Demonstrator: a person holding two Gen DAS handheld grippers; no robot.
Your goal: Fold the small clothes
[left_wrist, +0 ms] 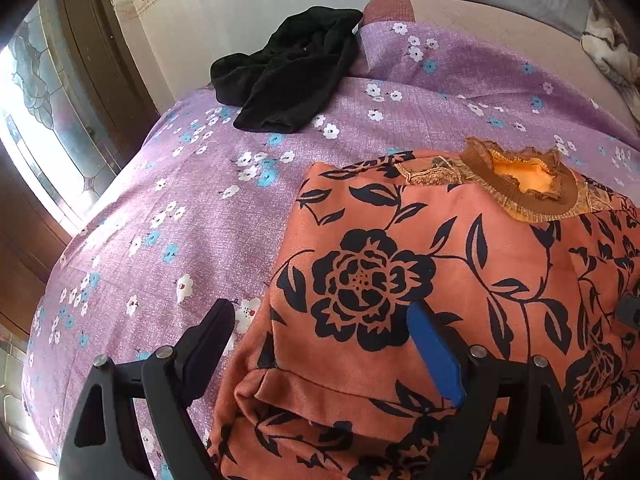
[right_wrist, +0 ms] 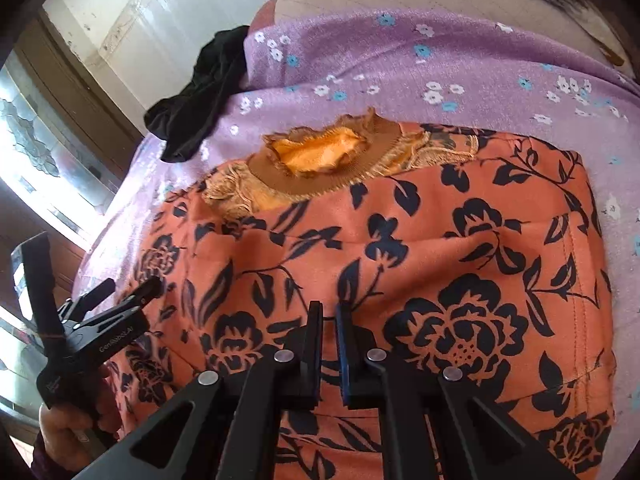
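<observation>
The orange floral top (left_wrist: 460, 280) lies folded on the purple bedsheet (left_wrist: 180, 208), bare sheet beyond its left edge, the left gripper (left_wrist: 320, 344) spread wide over its corner, the right gripper (right_wrist: 329, 344) nearly closed above it, a black garment (left_wrist: 288, 68) well apart.

The orange floral garment (left_wrist: 400, 280) runs off the frame's lower edge.

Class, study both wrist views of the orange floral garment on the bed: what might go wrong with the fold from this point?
1. The left gripper stands wide open astride the orange floral garment's folded edge; closing may pinch the purple bedsheet too.
2. The right gripper, nearly shut, may seize only the top layer, dragging it askew.
3. The ruffled collar lies bunched, so the next fold may turn out lumpy.
</observation>
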